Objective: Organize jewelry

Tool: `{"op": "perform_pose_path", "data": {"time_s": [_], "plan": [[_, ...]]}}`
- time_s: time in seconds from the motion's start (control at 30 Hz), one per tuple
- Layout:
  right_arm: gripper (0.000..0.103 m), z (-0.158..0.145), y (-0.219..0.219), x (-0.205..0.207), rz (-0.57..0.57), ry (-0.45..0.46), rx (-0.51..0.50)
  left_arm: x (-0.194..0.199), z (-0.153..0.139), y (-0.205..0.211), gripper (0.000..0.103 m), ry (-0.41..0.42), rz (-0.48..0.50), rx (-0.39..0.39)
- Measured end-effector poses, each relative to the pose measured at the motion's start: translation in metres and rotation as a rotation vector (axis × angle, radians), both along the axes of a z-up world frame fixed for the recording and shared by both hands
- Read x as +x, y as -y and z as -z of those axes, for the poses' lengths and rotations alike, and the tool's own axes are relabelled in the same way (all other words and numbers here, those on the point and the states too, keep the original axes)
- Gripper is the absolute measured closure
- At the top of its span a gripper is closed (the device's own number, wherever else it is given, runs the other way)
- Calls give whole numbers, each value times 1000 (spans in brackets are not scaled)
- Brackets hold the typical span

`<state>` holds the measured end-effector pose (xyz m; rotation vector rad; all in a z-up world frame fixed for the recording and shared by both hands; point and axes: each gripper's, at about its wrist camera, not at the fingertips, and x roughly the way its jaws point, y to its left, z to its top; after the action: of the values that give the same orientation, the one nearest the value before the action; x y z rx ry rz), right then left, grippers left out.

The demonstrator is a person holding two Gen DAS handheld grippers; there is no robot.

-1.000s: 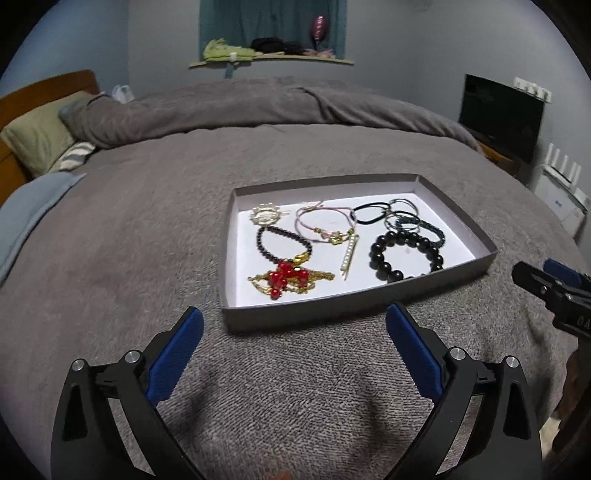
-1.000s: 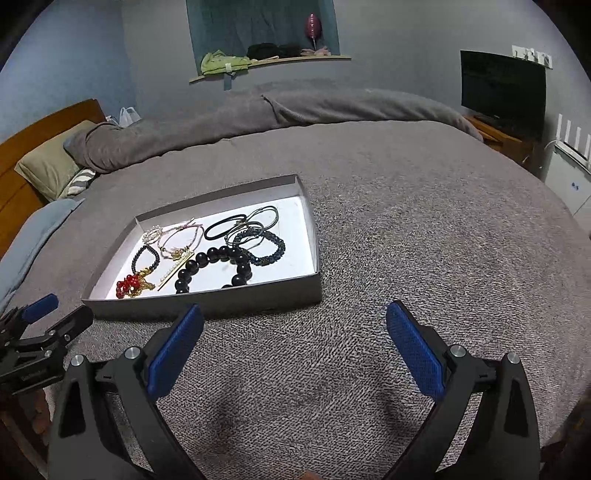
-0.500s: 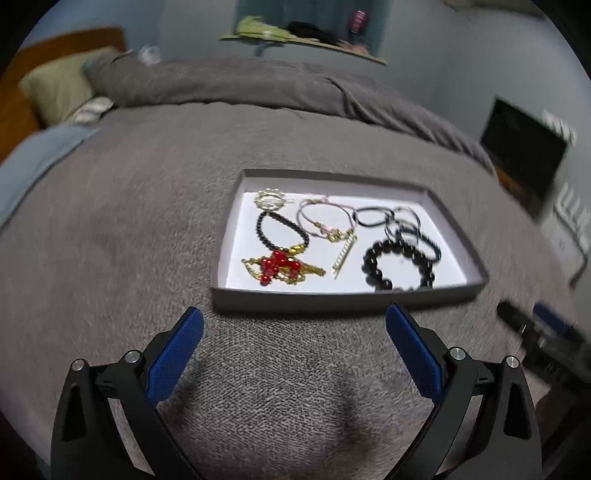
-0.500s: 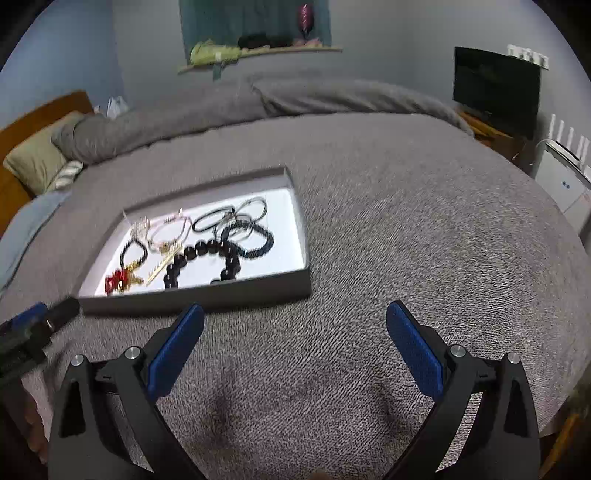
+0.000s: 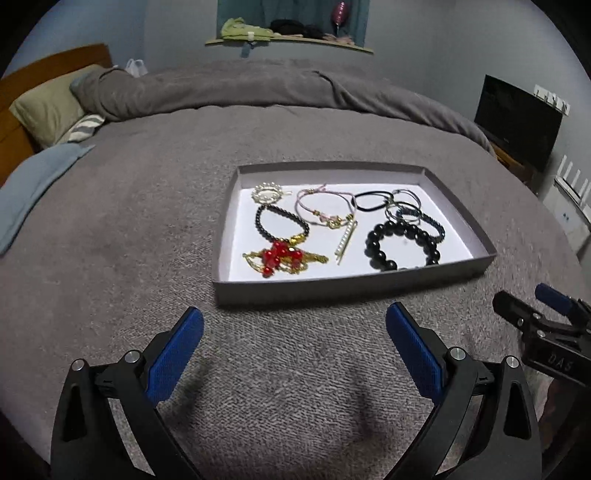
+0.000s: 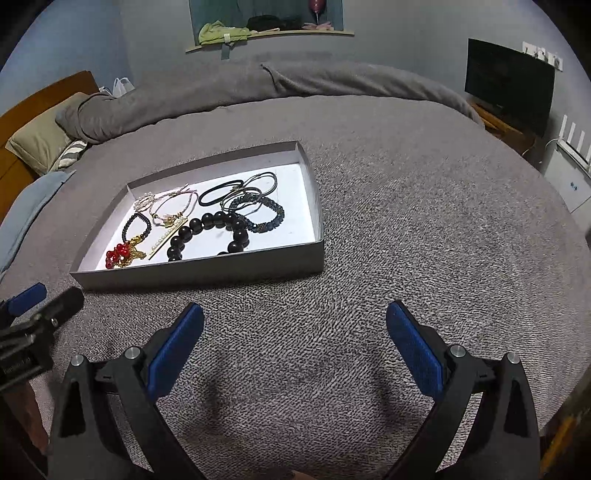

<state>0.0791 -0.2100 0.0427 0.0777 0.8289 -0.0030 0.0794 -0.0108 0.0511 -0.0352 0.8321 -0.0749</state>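
A shallow grey box tray (image 5: 332, 286) (image 6: 199, 271) with a white floor lies on the grey bedspread. In it are a big black bead bracelet (image 5: 400, 245) (image 6: 208, 234), a red and gold bead piece (image 5: 282, 256) (image 6: 120, 254), a pink cord bracelet (image 5: 323, 206), a pearl bar clip (image 5: 345, 240), a pearl ring brooch (image 5: 266, 194), black hair ties (image 5: 371, 201) (image 6: 219, 194) and a dark braided bracelet (image 6: 258, 214). My left gripper (image 5: 295, 341) is open just short of the tray's near wall, with nothing between its fingers. My right gripper (image 6: 295, 341) is open to the tray's right front, also holding nothing.
The grey bedspread (image 6: 424, 229) stretches wide to the right of the tray. Pillows (image 5: 48, 110) and a wooden headboard are at the far left. A dark screen (image 6: 509, 96) stands at the far right, and a shelf with clutter (image 5: 288, 31) hangs on the back wall.
Both cameras swung and steadied over the last second; the tray sits a little higher and more centred in the left view. The jewelry has not moved, and both grippers stayed open.
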Motion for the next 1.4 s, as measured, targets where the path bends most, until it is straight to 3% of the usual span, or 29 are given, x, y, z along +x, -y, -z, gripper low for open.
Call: {"op": "perform_pose_path", "data": {"time_s": [0.17,1.4], "plan": [[5,-2,0,-1,-1,5,9,2,5,3,5,-21,-4,35],[5,0,1,-1,0,-4,24,4,9,0,5,-30,-8,56]]}}
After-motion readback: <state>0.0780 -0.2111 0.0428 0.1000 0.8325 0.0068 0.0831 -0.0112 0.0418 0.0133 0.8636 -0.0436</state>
